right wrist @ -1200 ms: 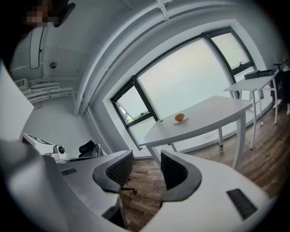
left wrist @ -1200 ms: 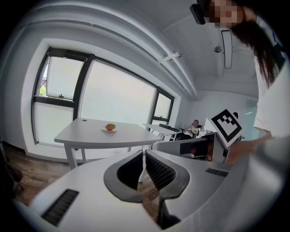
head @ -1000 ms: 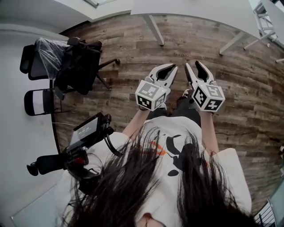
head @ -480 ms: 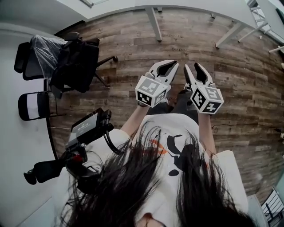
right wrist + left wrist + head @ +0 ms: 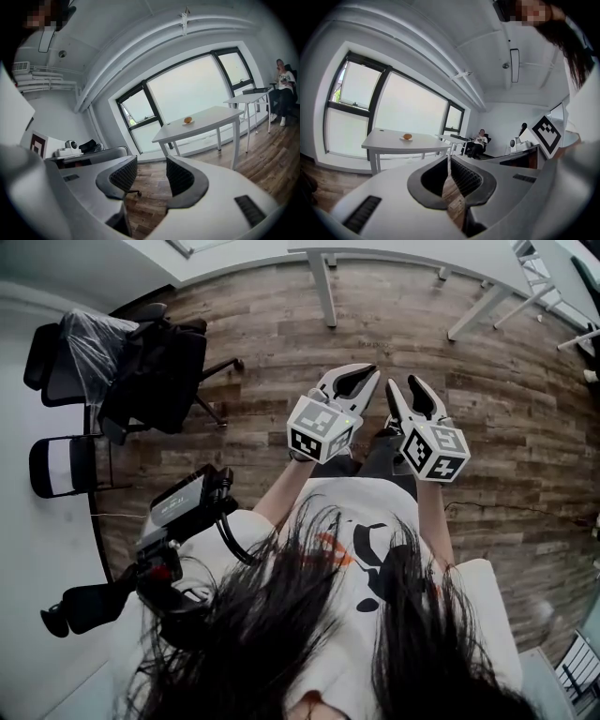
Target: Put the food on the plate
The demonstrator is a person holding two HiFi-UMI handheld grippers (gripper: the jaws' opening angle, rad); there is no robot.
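A small orange-brown piece of food (image 5: pixel 407 137) lies on a little white plate on a white table (image 5: pixel 389 142), far off by the windows. The right gripper view also has the food (image 5: pixel 188 120) and the table (image 5: pixel 213 123), well beyond the jaws. In the head view both grippers are held side by side in front of the person, over the wooden floor. My left gripper (image 5: pixel 368 373) has its jaws closed together and empty. The jaws of my right gripper (image 5: pixel 404 382) stand a little apart with nothing between them.
Office chairs (image 5: pixel 155 367) stand at the left of the wooden floor, and white table legs (image 5: pixel 323 287) at the top. A camera rig (image 5: pixel 183 512) hangs at the person's left side. Another person (image 5: pixel 283 89) sits far off near more desks.
Both grippers keep the same pose in front of the body. The floor and chairs have slid slightly in the head view, and the table legs at the top have shifted.
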